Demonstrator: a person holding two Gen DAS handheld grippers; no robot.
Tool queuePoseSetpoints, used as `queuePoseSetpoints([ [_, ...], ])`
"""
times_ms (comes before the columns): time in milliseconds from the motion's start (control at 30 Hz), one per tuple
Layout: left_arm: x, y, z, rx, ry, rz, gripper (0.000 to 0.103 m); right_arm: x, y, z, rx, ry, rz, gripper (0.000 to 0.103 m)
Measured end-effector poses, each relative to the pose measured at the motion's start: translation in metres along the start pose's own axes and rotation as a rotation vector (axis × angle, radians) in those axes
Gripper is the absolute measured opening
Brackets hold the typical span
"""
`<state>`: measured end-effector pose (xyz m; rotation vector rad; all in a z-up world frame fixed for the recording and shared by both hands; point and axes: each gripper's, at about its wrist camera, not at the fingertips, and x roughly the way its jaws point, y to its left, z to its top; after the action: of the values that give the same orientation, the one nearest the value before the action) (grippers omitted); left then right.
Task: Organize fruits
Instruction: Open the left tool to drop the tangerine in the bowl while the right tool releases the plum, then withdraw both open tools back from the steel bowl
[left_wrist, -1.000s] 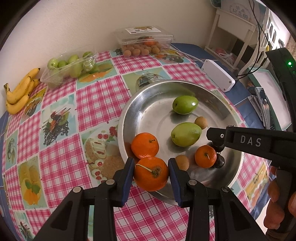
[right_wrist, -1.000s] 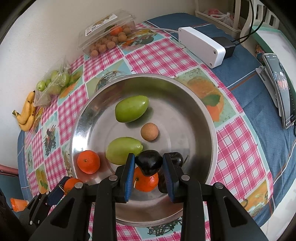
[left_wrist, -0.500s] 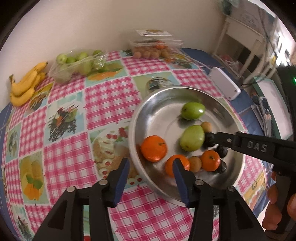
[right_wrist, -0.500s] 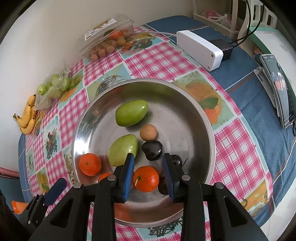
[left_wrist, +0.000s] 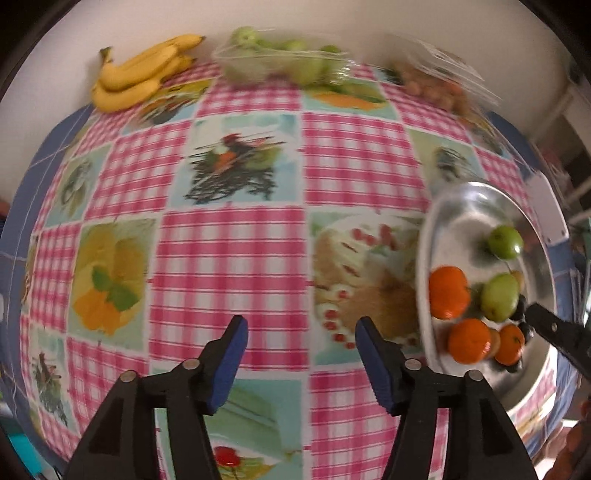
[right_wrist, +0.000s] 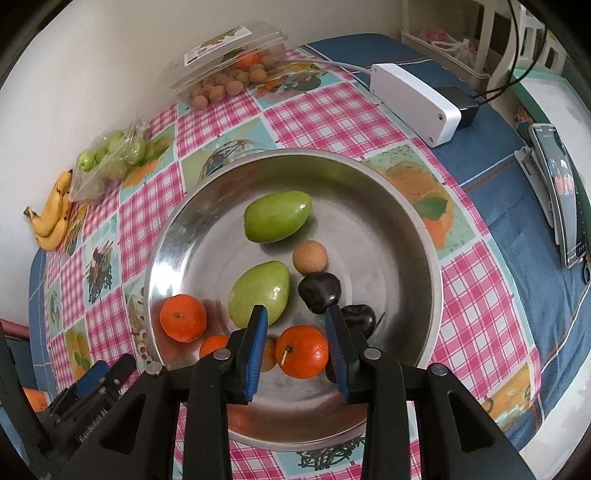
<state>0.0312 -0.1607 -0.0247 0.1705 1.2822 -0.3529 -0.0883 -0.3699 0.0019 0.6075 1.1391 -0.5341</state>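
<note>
Left wrist view: my left hand-held gripper is opening with nothing between its jaws, above the checked cloth. The steel bowl sits toward the bench's right edge; bananas lie at the far edge.

Right wrist view: my right hand-held gripper stands narrow and empty over the bowl, which holds glossy green mangoes, bright tangerines, dark plums and a tan round fruit.

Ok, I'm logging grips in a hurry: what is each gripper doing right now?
Left gripper: jaws opening, nothing between them, over the tablecloth.
Right gripper: jaws narrow but apart, gripping nothing, above the metal bowl.
</note>
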Motion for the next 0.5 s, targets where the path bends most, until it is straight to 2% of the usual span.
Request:
queuePoseSetpoints([
  [200, 0.001, 0.021, 0.005, -0.057, -0.001, 0.035, 0.077, 0.002, 0.012, -0.002, -0.044, 0.004, -0.016, 0.033],
  [500, 0.000, 0.030, 0.009, -0.073, 0.004, 0.060, 0.081, 0.004, 0.029, -0.006, -0.107, 0.008, -0.034, 0.033],
])
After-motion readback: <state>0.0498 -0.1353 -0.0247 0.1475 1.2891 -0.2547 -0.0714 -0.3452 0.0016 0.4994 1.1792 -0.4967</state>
